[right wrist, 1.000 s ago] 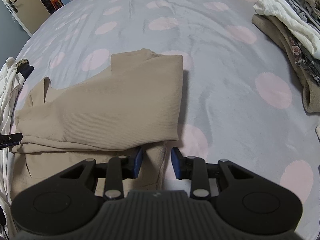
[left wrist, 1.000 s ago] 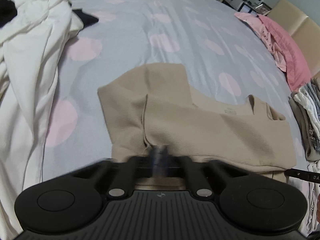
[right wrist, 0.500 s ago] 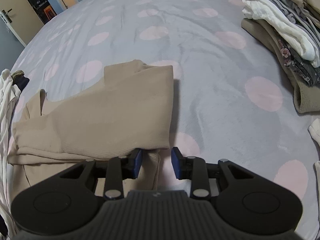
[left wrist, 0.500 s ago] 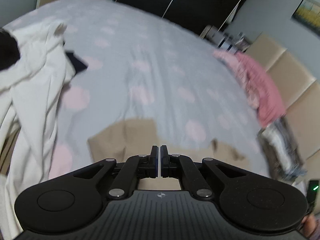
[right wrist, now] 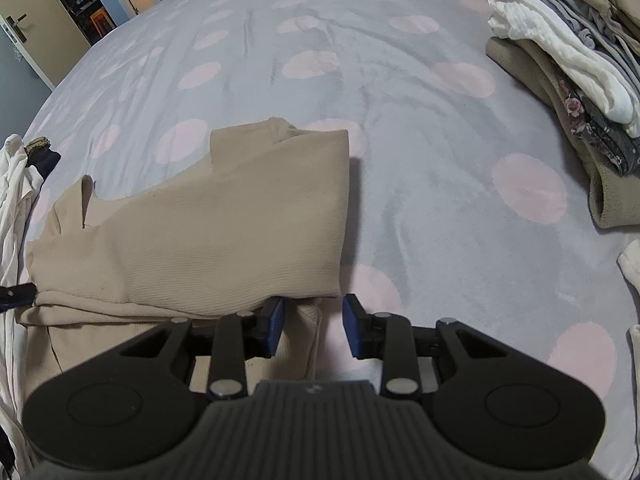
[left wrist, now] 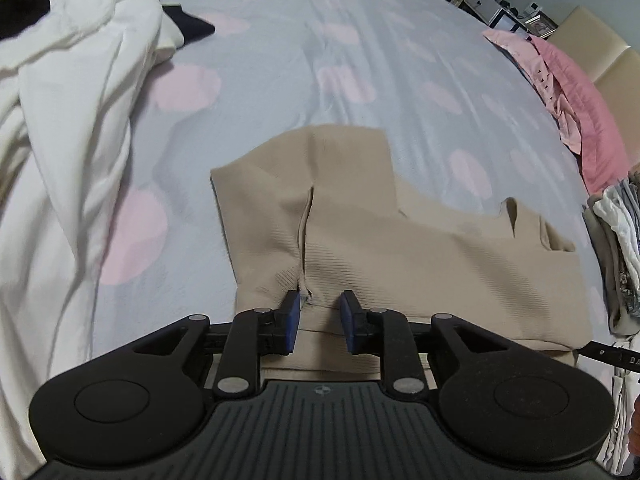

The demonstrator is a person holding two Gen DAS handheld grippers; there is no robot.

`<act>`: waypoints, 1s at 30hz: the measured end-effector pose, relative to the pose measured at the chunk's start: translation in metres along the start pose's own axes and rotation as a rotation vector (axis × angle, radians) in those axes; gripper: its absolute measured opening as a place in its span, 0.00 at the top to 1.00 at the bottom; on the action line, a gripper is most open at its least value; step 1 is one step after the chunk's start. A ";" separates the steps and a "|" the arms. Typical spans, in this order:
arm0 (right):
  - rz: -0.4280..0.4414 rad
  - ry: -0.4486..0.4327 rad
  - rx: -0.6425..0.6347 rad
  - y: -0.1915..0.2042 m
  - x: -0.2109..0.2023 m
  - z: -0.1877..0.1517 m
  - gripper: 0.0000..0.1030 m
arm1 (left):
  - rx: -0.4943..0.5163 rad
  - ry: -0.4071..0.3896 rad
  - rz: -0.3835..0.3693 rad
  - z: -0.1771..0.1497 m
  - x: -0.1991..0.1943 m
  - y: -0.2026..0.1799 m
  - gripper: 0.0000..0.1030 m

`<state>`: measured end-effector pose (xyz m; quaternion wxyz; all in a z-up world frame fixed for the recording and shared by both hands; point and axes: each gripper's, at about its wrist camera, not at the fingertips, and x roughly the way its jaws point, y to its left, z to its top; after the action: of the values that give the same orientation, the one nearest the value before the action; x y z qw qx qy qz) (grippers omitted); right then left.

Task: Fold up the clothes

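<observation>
Beige ribbed knit, that's the garment (left wrist: 420,256) on show, lying partly folded on the grey, pink-dotted bed (left wrist: 320,60), one panel doubled over another with a narrower layer poking out underneath at the near edge. Left tongs (left wrist: 319,316) hover low over that near edge, parted, blue pads either side of a small raised seam, nothing gripped. Right tongs (right wrist: 313,322) sit at the garment's near right corner (right wrist: 308,320), also parted and empty, one pad by the lower layer's edge.

This fabric looks soft, light and stretchy, so I'd expect it to sag and drag rather than hold a crease. Best purchase, in my judgement, is at the corners or the doubled hem, pinching all layers together so they don't slide apart. Folded stack (right wrist: 568,60) waits to the right, loose white clothing (left wrist: 60,120) to the left.
</observation>
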<state>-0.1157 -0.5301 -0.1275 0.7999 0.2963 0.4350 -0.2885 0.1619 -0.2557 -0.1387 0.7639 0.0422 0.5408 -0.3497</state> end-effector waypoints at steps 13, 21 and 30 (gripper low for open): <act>-0.003 -0.043 0.011 -0.003 -0.006 0.005 0.66 | 0.005 -0.278 -0.119 0.021 -0.068 -0.018 1.00; 0.006 -0.077 0.030 -0.001 -0.013 0.010 0.66 | -0.032 -0.336 -0.129 0.032 -0.088 -0.015 1.00; 0.004 -0.062 -0.047 0.019 -0.003 0.005 0.65 | -0.032 -0.333 -0.117 0.031 -0.088 -0.010 1.00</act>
<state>-0.1013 -0.5206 -0.1183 0.8202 0.2691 0.4162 -0.2858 0.1657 -0.2335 -0.0472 0.8218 -0.0600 0.4137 -0.3872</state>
